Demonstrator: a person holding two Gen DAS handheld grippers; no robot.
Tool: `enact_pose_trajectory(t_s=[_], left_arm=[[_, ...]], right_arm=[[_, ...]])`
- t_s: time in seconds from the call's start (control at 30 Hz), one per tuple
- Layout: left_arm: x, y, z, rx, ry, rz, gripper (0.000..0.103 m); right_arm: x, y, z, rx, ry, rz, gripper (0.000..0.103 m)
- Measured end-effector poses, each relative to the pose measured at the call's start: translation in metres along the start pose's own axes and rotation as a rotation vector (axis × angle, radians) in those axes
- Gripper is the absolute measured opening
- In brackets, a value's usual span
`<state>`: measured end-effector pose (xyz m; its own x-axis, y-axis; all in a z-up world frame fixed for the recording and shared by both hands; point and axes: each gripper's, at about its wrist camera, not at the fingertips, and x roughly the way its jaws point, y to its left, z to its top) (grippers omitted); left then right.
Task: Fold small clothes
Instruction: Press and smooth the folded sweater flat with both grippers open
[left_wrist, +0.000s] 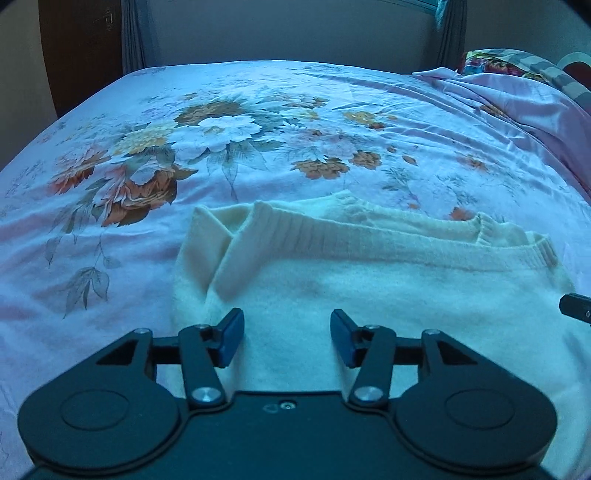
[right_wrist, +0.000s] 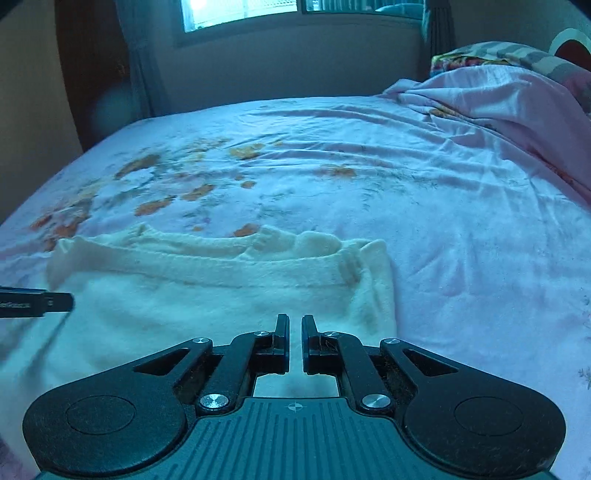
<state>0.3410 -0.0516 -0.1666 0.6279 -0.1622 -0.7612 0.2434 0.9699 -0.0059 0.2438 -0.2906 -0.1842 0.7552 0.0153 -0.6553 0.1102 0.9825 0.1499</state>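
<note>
Cream knit, soft and fuzzy, makes up the small sweater (left_wrist: 369, 288) that lies flat on the bed (left_wrist: 258, 129), on the near part of a pale pink sheet printed with large orange and white flowers. Its ribbed neckline faces away from the cameras, and one sleeve (left_wrist: 229, 254) is folded inward across the body on the left side, its ribbed cuff pointing toward the collar.

From the left wrist view, the left hand-held gripper (left_wrist: 287, 338) hovers over the lower left part of the sweater with its blue-padded fingers spread wide and nothing between them. At the right edge of that view a dark tip of the right hand-held gripper (left_wrist: 576, 308) pokes in over the garment's right side.

From the right wrist view, the right hand-held gripper (right_wrist: 294, 341) sits above the sweater's lower right area, near its right edge; its fingers are drawn to a narrow slit, and no cloth shows in the gap. A rumpled pink blanket (right_wrist: 498, 99) and patterned pillows (right_wrist: 491, 55) lie at the far right of the bed, well apart from the sweater. A window (right_wrist: 240, 13) glows beyond.
</note>
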Motion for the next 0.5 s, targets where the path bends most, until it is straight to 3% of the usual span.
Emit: enact_pose_trajectory(t_s=[0.13,0.2,0.23,0.27,0.3,0.43,0.5], left_arm=[[-0.024,-0.012,-0.023,0.009,0.000,-0.030,0.053],[-0.038,-0.020,-0.036,0.022,-0.010,-0.044,0.056],[-0.043,-0.024,-0.042,0.025,-0.014,-0.047,0.058],[-0.045,-0.027,-0.048,0.032,-0.010,-0.048,0.062],[-0.044,-0.030,-0.056,0.046,-0.001,-0.044,0.063],[-0.056,-0.033,-0.075,0.076,-0.023,0.003,0.062],[-0.071,-0.040,-0.082,0.102,-0.058,0.007,0.062]], right_arm=[[-0.033,0.033,-0.033,0.002,-0.014,0.071,0.008],[-0.046,0.048,-0.047,-0.026,-0.040,0.087,0.014],[-0.050,0.056,-0.055,-0.044,-0.044,0.094,0.032],[-0.049,0.061,-0.062,-0.058,-0.029,0.093,0.060],[-0.042,0.065,-0.071,-0.078,0.012,0.070,0.069],[-0.047,0.069,-0.084,-0.091,0.013,0.016,0.070],[-0.061,0.069,-0.085,-0.035,-0.022,0.045,0.070]])
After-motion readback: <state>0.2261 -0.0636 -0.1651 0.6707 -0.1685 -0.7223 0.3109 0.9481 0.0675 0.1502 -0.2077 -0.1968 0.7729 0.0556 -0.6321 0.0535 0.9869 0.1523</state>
